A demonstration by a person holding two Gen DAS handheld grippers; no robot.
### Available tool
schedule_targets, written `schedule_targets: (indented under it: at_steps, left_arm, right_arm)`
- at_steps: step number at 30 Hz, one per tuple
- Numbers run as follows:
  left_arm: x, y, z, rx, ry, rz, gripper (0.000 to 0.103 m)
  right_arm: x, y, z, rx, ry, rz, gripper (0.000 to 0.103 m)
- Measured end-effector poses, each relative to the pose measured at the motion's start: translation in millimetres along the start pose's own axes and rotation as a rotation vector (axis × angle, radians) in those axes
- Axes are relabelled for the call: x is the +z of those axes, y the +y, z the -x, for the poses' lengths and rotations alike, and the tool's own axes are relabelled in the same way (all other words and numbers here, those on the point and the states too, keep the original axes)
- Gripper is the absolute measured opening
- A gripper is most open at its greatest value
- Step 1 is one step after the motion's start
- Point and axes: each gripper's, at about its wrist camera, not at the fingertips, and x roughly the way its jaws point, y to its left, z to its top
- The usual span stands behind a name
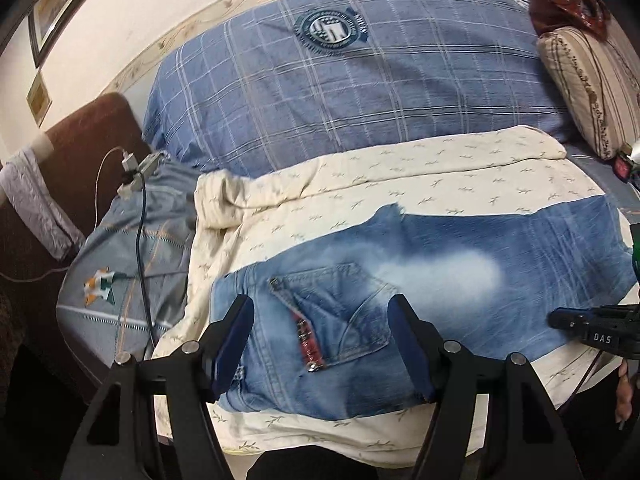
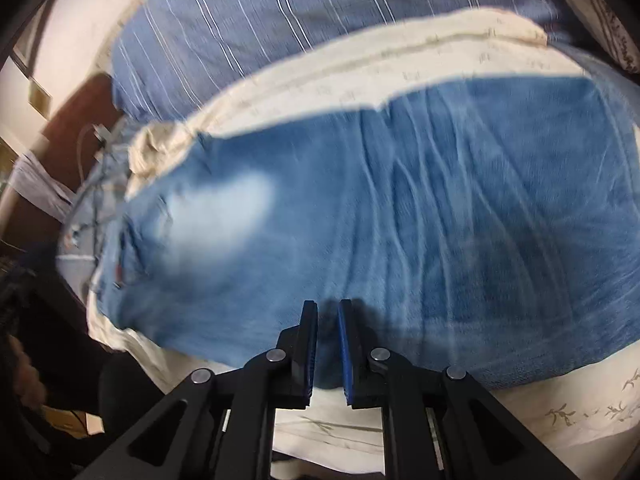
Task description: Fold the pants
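Note:
Light blue jeans lie flat across a cream blanket on the bed, with the waist and back pocket at the left. My left gripper hovers above the pocket, open, with nothing between its fingers. In the right wrist view the jeans fill the frame with wrinkled legs. My right gripper is shut low over their near edge. Denim shows in the thin slit between its pads, and I cannot tell if it is pinched. The right gripper also shows at the right edge of the left wrist view.
A blue checked duvet is piled behind the blanket. Patterned pillows sit at the back right. A charger and cables lie on grey bedding at the left, beside a brown headboard. The bed's near edge is just below the jeans.

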Motion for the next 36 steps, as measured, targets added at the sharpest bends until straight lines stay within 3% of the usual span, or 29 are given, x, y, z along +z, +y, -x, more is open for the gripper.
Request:
schedule_targets:
  at_steps: [3, 9, 12, 19, 23, 32, 36]
  left_arm:
    - [3.9, -6.8, 1.6, -0.006, -0.004, -0.011, 0.071]
    - [9.2, -21.7, 4.7, -0.018, -0.009, -0.025, 0.071]
    - [13.0, -28.1, 7.4, -0.024, -0.013, -0.028, 0.076]
    - [20.8, -44.8, 17.9, -0.043, -0.042, -0.046, 0.086]
    - [24.9, -55.5, 21.4, -0.065, -0.046, -0.056, 0.086]
    - [29.6, -76.8, 27.3, -0.091, -0.059, -0.08, 0.086]
    - [28.7, -80.0, 27.6, -0.096, -0.057, -0.081, 0.087]
  right_arm:
    - [-0.1, -1.1, 3.4, 0.011, -0.003, 0.005, 0.013]
    - [4.2, -12.8, 40.3, 0.069, -0.166, -0.015, 0.013]
    - [5.3, -21.8, 56.6, 0.111, -0.237, -0.047, 0.013]
    - [7.7, -27.4, 64.5, 0.133, -0.262, -0.082, 0.019]
    - [6.6, -33.4, 71.1, 0.155, -0.273, -0.092, 0.019]
    - [1.0, -43.1, 95.8, 0.098, -0.392, -0.092, 0.019]
    - [2.1, -50.1, 99.1, 0.099, -0.398, -0.11, 0.019]
